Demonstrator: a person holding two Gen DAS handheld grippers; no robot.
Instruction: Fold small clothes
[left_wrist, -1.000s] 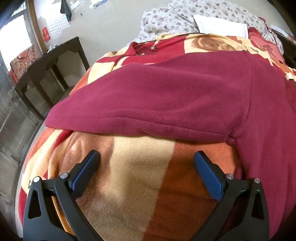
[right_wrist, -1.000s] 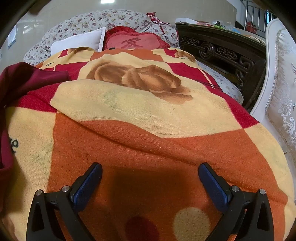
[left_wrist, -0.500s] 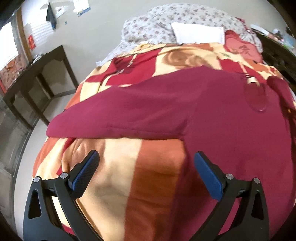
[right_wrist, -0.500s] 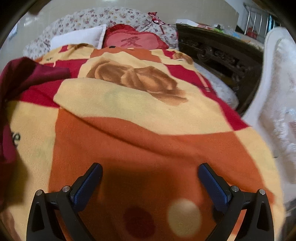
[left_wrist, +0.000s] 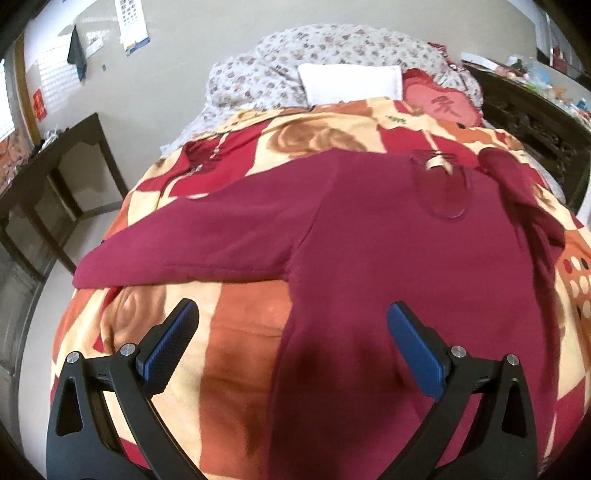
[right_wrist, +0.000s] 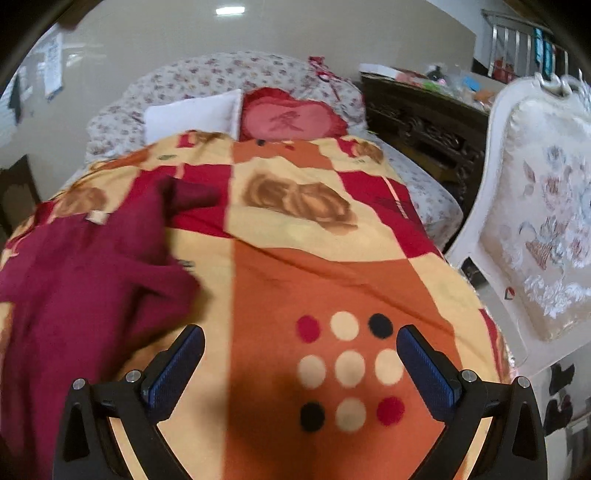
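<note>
Presently the maroon sweater (left_wrist: 388, 236) lies spread, apparently face down, on the patterned blanket (left_wrist: 236, 354) covering the bed, neck label toward the pillows at twelve o'clock and hem toward the viewer at six. In the left wrist view the left gripper (left_wrist: 291, 343) hangs just above the bedding with its jaws spread wide and nothing between them; the garment's near left side edge passes between the two fingers, so the body cloth sits under the right-hand finger and bare blanket under the other. One sleeve (left_wrist: 192, 247) runs out flat from the body toward nine o'clock, its long axis crosswise to the gripper's line of approach, its cuff end at about ten o'clock from the tool. In the right wrist view the right gripper (right_wrist: 301, 365) is likewise fully open and empty, poised over bare blanket (right_wrist: 332, 280), with the sweater (right_wrist: 85, 280) off at nine to ten o'clock and its other sleeve bunched and rumpled rather than laid out. Judgement: the left gripper is the nearer tool to the outstretched sleeve and side edge; the right would have to travel leftward before reaching any cloth. No fold appears made yet.
</note>
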